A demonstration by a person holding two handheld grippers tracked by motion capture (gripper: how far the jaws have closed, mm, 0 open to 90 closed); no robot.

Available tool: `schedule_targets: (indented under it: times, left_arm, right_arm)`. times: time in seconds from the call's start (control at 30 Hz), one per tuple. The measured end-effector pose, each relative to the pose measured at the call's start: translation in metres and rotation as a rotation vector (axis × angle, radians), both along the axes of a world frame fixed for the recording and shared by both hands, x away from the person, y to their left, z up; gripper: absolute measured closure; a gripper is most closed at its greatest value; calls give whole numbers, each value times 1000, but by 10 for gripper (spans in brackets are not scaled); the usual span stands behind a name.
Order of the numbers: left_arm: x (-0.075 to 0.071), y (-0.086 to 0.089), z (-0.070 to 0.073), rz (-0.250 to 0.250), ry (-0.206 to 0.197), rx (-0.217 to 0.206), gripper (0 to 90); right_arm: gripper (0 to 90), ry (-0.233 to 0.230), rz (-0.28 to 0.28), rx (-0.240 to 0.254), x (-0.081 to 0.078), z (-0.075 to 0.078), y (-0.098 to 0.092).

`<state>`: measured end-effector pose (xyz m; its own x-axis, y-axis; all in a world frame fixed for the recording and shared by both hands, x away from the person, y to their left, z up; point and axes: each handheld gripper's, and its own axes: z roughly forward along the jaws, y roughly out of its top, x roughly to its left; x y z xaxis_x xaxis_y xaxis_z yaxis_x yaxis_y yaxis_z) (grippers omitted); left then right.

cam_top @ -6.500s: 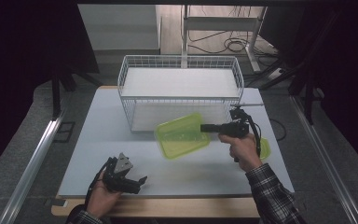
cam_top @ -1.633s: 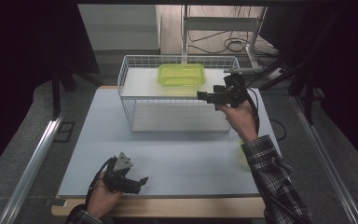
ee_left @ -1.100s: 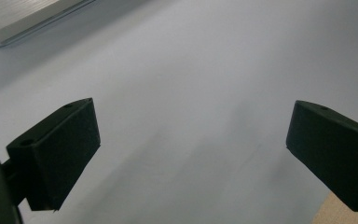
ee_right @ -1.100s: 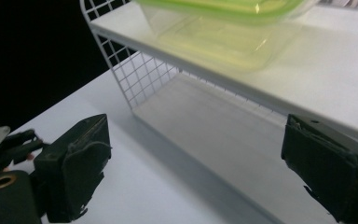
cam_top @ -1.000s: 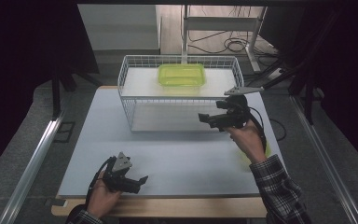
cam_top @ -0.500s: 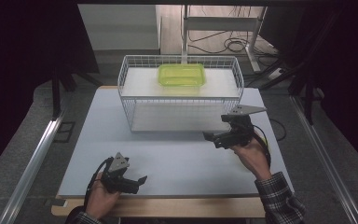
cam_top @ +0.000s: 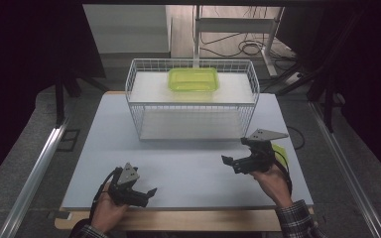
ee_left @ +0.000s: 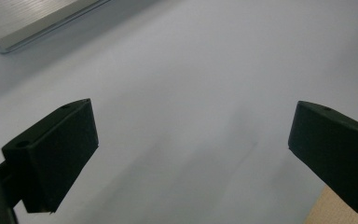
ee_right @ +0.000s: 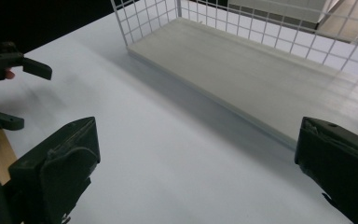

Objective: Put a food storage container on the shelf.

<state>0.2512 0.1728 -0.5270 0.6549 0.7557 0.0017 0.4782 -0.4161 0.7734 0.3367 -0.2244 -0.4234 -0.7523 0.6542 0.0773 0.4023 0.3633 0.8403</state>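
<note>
Green tray [cam_top: 193,79] sits flat on the upper shelf of the white wire basket [cam_top: 138,116], toward the basket's back rim and right of centre, nothing touching it. Basket stands at the back edge of the table [cam_top: 188,171], roughly centred.

Right gripper [cam_top: 229,162] is over the table near the right edge, in front of the basket's front right corner and apart from it, jaws pointing left across the tabletop. Jaws released, spread wide, nothing between them. In the right gripper view [ee_right: 196,172] the two black jaws frame bare tabletop, with the basket's lower shelf and wire wall beyond.

Left gripper [cam_top: 150,194] rests low near the front edge, left of centre, held in the person's left hand [cam_top: 108,210]. Its jaws also stand apart and empty; the left gripper view [ee_left: 191,154] has plain tabletop between them and a strip of wooden table edge at lower right.

A small yellow-green thing [cam_top: 281,151] lies on the table just behind the right gripper, near the right edge; can't tell what it is.

Both grippers well apart from the tray.
</note>
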Motion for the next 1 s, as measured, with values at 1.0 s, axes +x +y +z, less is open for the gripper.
schedule_targets:
  times: [1.0]
  left_arm:
    - [-1, -4, -2, -18, -6, 51, 19]
  right_arm:
    - [5, 49, -58, -109, -30, -64, -7]
